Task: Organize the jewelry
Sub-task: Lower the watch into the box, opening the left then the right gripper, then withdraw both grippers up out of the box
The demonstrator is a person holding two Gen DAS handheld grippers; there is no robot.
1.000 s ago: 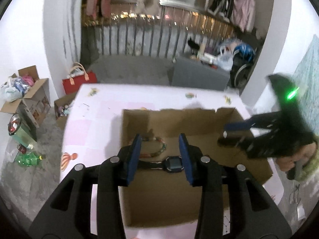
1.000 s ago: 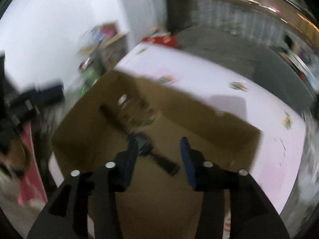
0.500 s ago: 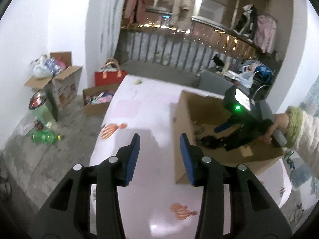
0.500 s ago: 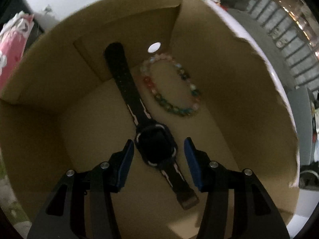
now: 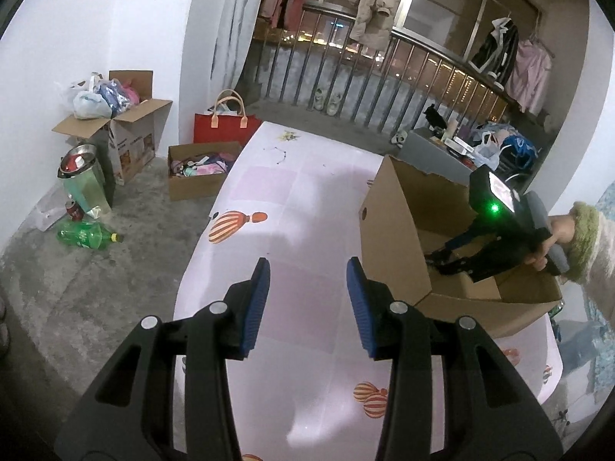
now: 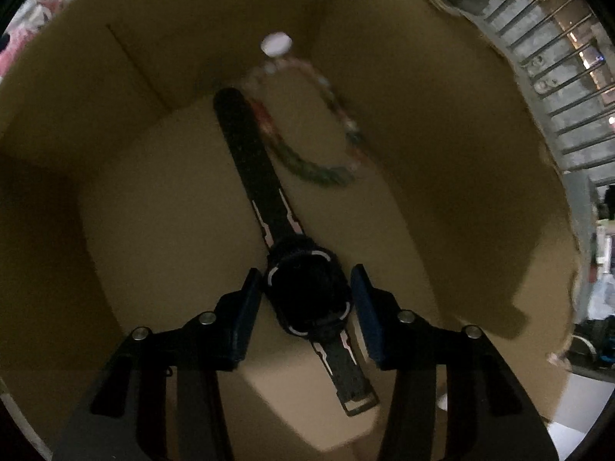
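Here your right tongs [image 6: 305, 299] were closing astride the watch [image 6: 309, 299] case, pads not yet gripping, strap running lengthwise between them; your left tongs [image 5: 307, 299] hung half-open and empty beside the box [image 5: 388, 238].

A pink tablecloth [image 5: 307, 199] printed with striped balloons covers the table. On the grey floor beside it lie a green plastic bottle [image 5: 86, 237] and a red can [image 5: 73, 209]. A red tote bag [image 5: 226, 126] stands near two open cartons [image 5: 127, 134] stuffed with bags. Clothes [image 5: 371, 4] hang above the balcony railing [image 5: 384, 88].
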